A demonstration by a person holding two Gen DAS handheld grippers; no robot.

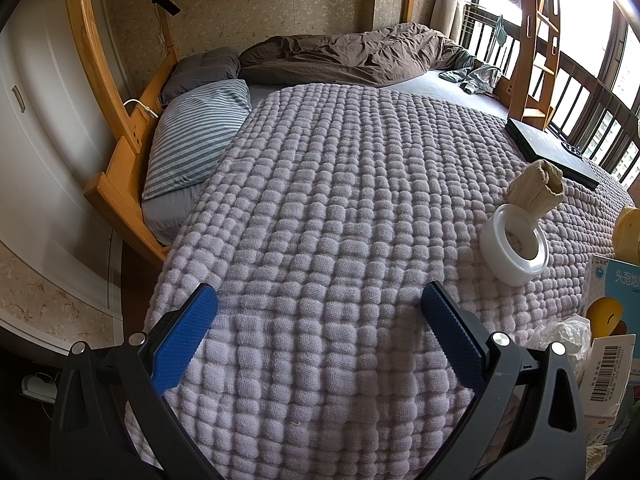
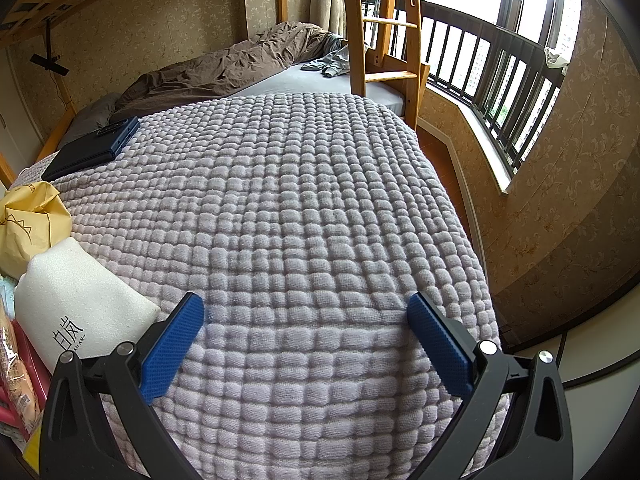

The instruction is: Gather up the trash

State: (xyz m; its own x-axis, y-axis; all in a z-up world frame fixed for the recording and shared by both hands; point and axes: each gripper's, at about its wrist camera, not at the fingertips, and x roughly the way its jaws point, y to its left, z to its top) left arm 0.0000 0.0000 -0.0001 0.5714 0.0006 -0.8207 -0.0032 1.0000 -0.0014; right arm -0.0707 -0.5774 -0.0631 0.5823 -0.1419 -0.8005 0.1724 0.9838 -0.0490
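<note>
My left gripper [image 1: 318,300] is open and empty above a lilac quilted blanket [image 1: 340,184]. To its right lie a white tape roll [image 1: 514,246], a crumpled brown paper wad [image 1: 538,190], a crumpled clear plastic wrapper [image 1: 564,338], a blue-and-white box [image 1: 616,292] and a barcoded carton [image 1: 610,376]. My right gripper [image 2: 306,310] is open and empty above the same blanket [image 2: 280,184]. To its left lie a white foam pouch [image 2: 76,308], a yellow paper bag [image 2: 32,224] and snack packets [image 2: 16,384].
A black laptop [image 1: 552,152] lies on the blanket, also in the right wrist view [image 2: 92,148]. A striped pillow [image 1: 200,136], brown duvet [image 1: 352,56] and green garment [image 1: 476,76] lie beyond. A wooden bunk ladder [image 2: 384,36] stands at the bed's edge, by a railed window [image 2: 492,68].
</note>
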